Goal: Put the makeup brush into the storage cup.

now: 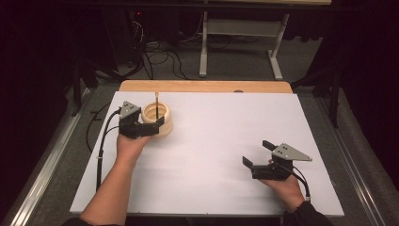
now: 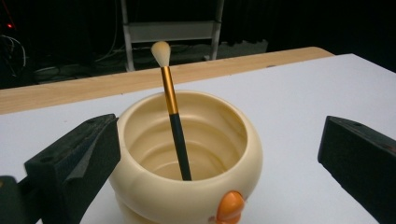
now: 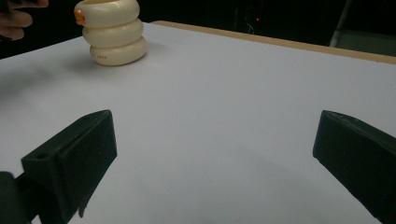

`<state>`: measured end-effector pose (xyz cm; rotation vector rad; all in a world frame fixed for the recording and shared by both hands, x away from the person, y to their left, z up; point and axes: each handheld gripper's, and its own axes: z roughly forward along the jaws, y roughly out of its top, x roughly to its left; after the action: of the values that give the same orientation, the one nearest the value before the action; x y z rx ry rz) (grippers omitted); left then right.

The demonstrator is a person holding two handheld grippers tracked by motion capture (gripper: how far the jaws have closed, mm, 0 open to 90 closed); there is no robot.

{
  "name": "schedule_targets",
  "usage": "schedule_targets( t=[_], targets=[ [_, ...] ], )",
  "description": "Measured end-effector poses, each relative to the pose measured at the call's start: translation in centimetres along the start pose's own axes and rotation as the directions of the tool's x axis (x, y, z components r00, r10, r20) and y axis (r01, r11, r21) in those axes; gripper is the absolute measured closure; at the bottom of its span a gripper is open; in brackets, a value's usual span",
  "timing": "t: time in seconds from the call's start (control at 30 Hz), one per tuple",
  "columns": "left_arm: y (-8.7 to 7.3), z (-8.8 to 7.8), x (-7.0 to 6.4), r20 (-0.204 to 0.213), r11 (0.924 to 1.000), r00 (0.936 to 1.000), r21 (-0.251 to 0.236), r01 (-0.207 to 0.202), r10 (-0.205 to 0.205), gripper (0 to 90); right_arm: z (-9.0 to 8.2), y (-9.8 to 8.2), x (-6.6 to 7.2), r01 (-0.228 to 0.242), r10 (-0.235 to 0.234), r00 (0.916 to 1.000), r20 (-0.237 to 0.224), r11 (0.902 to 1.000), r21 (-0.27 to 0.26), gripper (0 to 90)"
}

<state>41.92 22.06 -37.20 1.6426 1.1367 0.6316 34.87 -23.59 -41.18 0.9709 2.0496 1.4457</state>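
- A cream pot (image 1: 158,120) with ringed sides is seen standing upright on the white sheet (image 1: 211,141) that covers the table, near the sheet's far left corner.
- A brush (image 2: 173,112) is stood inside the pot, its dark handle resting on the pot's floor and its pale bristle tip pointing up and leaning toward the far rim.
- A gold band is seen on the brush between the dark handle and the bristles.
- A small orange knob (image 2: 229,206) is fixed to the pot's outer wall on the side that faces the left gripper.
- The left gripper (image 1: 149,125) is held level just beside the pot, on its near left side; its jaws are spread wide, with the pot between them, one jaw close against the pot's wall and the other well clear.
- Nothing is gripped by the left gripper; the brush is untouched by it.
- The right gripper (image 1: 258,154) is held low over the bare sheet near the near right corner, well apart from the pot, with its jaws spread wide and nothing between them.
- In the right gripper view the pot (image 3: 115,33) is seen far off across the sheet.
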Motion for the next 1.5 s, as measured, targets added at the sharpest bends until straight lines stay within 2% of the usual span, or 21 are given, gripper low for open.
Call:
schedule_targets(
  t=[0.13,0.43,0.57,0.73,0.93,1.03,1.1,1.2,1.37,1.43,1.5],
  targets=[
    [-0.2,-0.5,-0.3,0.003,1.0000,1.0000,0.001,-0.001,0.001,0.0,0.0,0.0,0.1,-0.002,0.002,1.0000,-0.005,1.0000,0.001,0.9],
    [-1.2,-1.5,-1.4,0.043,1.0000,0.9990,-0.003,0.008,-0.007,0.6,-0.2,0.1,0.0,0.000,0.000,1.0000,0.008,0.9999,-0.013,0.9],
    [-1.6,-2.2,-2.1,0.057,0.9998,0.9982,0.005,-0.018,0.017,0.6,-0.3,0.1,0.0,0.001,-0.001,1.0000,0.006,0.9999,-0.013,0.9],
    [-2.3,-3.2,-2.8,0.077,0.9996,0.9966,-0.001,-0.029,0.029,0.6,-0.2,0.1,0.1,0.006,-0.006,1.0000,0.007,0.9999,-0.013,0.9],
    [-3.9,-4.3,-3.6,0.113,0.9997,0.9933,-0.006,-0.026,0.026,0.8,-0.3,0.1,0.1,0.006,-0.006,0.9999,0.011,0.9999,-0.014,0.9],
    [-5.0,-4.6,-4.0,0.124,0.9994,0.9917,0.009,-0.034,0.033,0.9,-0.3,0.1,0.2,0.009,-0.009,0.9999,0.010,0.9998,-0.015,0.9],
    [-5.6,-4.9,-4.2,0.136,0.9996,0.9904,0.011,-0.026,0.025,0.8,-0.3,0.1,0.2,0.008,-0.008,0.9999,0.010,0.9999,-0.015,0.9],
    [-6.5,-5.3,-4.9,0.133,0.9979,0.9893,0.015,-0.063,0.060,0.5,-0.3,0.1,0.2,0.008,-0.007,0.9999,0.011,0.9998,-0.016,0.9],
    [-7.5,-6.2,-5.2,0.156,0.9991,0.9870,0.004,-0.041,0.040,0.1,-0.4,0.1,0.2,0.008,-0.007,0.9998,0.017,0.9997,-0.022,0.9],
    [-8.1,-6.4,-5.3,0.159,0.9989,0.9862,0.010,-0.047,0.045,0.1,-0.4,0.1,0.2,0.009,-0.009,0.9998,0.020,0.9998,-0.020,0.9],
    [-8.6,-6.5,-5.3,0.180,0.9995,0.9835,0.024,-0.019,0.014,0.1,-0.3,0.1,0.3,0.008,-0.008,0.9998,0.020,0.9998,-0.018,0.9]
  ],
)
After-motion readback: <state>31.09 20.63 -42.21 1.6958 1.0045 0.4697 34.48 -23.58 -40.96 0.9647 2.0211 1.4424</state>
